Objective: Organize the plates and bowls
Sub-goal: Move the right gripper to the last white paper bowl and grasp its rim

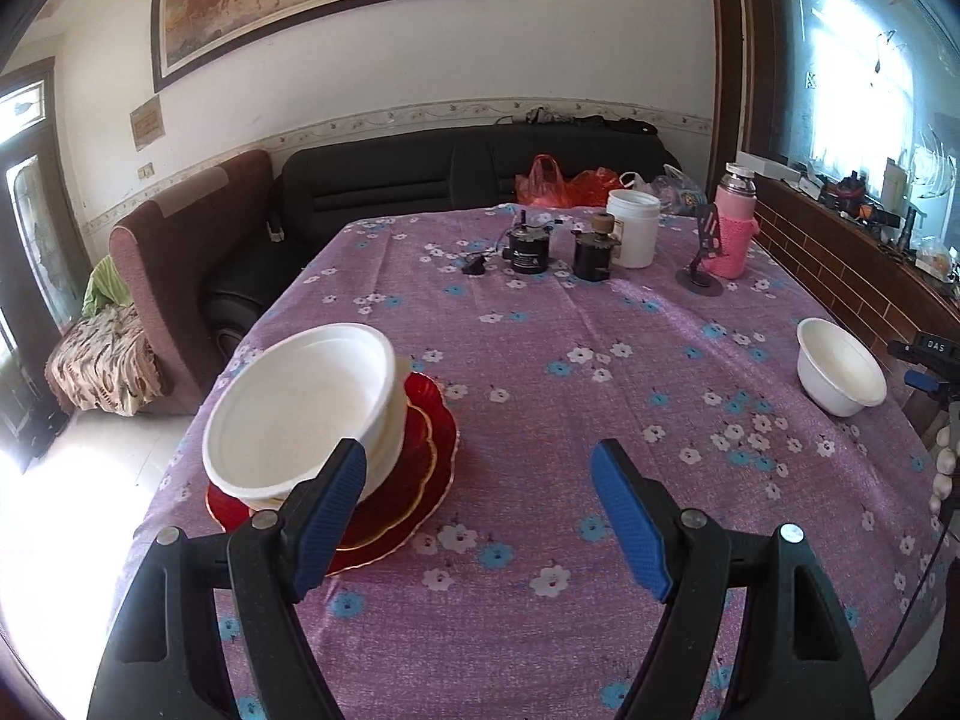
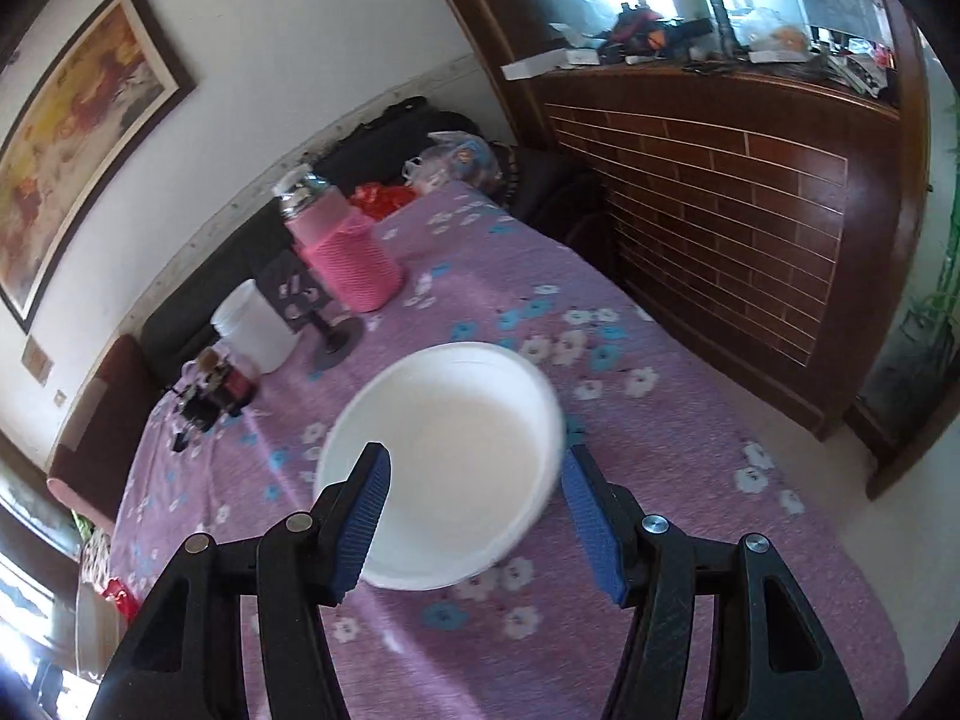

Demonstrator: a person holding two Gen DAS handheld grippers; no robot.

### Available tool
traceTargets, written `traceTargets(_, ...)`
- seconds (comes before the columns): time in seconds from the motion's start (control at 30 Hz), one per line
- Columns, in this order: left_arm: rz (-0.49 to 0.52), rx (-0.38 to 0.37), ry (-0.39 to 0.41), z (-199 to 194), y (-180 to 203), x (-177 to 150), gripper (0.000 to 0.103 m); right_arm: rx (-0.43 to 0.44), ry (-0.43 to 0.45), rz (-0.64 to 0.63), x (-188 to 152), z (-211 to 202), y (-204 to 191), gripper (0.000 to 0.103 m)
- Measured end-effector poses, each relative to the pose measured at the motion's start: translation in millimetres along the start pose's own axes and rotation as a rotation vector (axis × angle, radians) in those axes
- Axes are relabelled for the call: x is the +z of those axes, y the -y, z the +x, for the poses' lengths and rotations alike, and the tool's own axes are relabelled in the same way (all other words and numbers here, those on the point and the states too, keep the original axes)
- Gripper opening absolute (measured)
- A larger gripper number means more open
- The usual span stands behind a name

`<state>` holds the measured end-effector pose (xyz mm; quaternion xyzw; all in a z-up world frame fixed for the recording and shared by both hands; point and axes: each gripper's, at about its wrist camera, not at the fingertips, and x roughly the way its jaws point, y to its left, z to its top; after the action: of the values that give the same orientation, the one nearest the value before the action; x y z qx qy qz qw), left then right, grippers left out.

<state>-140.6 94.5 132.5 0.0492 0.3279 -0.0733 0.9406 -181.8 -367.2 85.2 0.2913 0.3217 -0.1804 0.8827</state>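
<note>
In the left wrist view, stacked white bowls (image 1: 300, 408) sit tilted on red plates (image 1: 414, 480) near the table's left edge. My left gripper (image 1: 477, 462) is open and empty, its left finger just right of the stack. A lone white bowl (image 1: 840, 372) stands at the table's right side. In the right wrist view that white bowl (image 2: 444, 462) lies right in front of my open right gripper (image 2: 474, 468), its near rim between the blue pads, not gripped.
The table has a purple flowered cloth (image 1: 540, 360). At its far end stand a pink bottle (image 1: 732, 228), a white jar (image 1: 630, 228), a phone stand (image 1: 702, 264) and two small black devices (image 1: 528, 252). A dark sofa (image 1: 420, 180) lies behind, a brick-patterned cabinet (image 2: 720, 210) at the right.
</note>
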Motion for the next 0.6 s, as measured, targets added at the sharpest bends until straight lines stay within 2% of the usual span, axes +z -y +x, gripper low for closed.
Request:
traceTargets(0.17,-0.028,-0.034,-0.054,10.6,2.9,-5.1,0.077,-0.09,-0.056,-0.01,8.1,39.7,7.2,0.064)
traceTargets(0.27,-0.047,-0.044,-0.067,12.1,-0.5,-7.8,0.077,-0.104,-0.111,-0.014,7.2,67.4,7.6,0.064)
traceTargets(0.3,-0.051,-0.041,-0.068,12.0,-2.0,-7.9,0.077,-0.094,-0.14,-0.011,5.5,78.0,7.1,0.06)
traceTargets(0.33,-0.054,-0.039,-0.066,11.5,-3.7,-8.2,0.077,-0.078,-0.162,-0.001,4.1,85.8,7.3,0.05)
traceTargets(0.37,-0.057,-0.038,-0.063,11.2,-4.9,-7.9,0.077,-0.059,-0.184,0.01,2.0,91.7,7.5,0.021)
traceTargets(0.4,-0.061,-0.039,-0.06,10.7,-6.6,-7.6,0.077,-0.051,-0.205,0.022,-0.7,95.7,7.1,0.012)
traceTargets(0.5,-0.08,-0.047,-0.056,11.9,-11.9,-7.3,0.077,-0.001,-0.229,0.031,-7.3,99.5,1.2,0.008)
traceTargets(0.6,-0.093,-0.058,-0.065,15.5,-15.1,-8.7,0.077,0.087,-0.26,0.033,-13.6,94.9,-11.6,0.007)
